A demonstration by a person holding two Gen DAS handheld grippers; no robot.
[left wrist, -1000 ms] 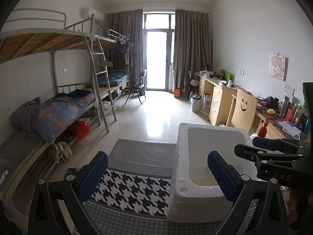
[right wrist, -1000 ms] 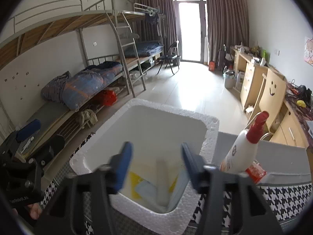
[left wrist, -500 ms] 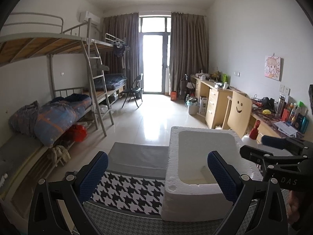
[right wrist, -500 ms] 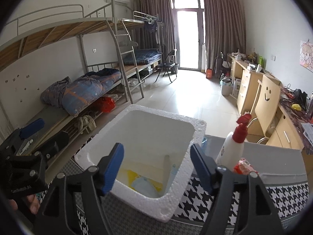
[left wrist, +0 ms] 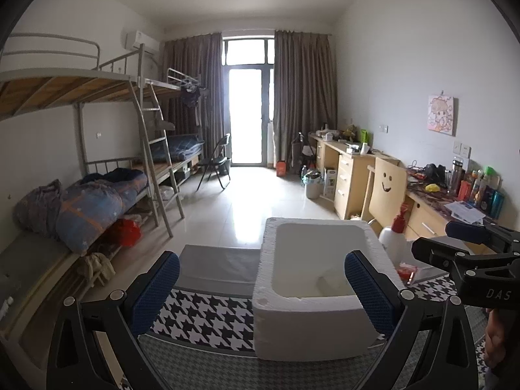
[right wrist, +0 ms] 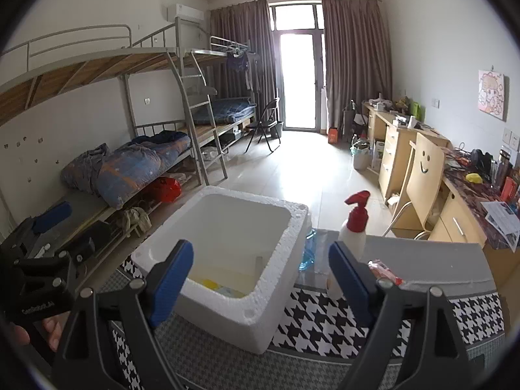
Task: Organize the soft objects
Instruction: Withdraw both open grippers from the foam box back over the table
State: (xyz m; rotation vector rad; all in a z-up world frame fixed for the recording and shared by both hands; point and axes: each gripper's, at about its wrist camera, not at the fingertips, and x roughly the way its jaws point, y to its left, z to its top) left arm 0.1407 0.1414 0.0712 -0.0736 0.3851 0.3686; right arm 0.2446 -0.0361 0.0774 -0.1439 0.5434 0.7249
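At nine o'clock in the right wrist view, the left gripper [right wrist: 48, 221] hangs with its tongs spread and empty. The foam box [right wrist: 227, 243] sits at the centre on the houndstooth cloth [right wrist: 325, 321], with soft packets [right wrist: 221, 287] lying on its floor. A second ago the right gripper [right wrist: 260, 279] reached down into the box; now it has drawn back above the rim, its jaws opening with nothing between them, so that item looks delivered. At two o'clock, a spray bottle [right wrist: 354, 227] and a red packet [right wrist: 385, 274] wait beside the box.
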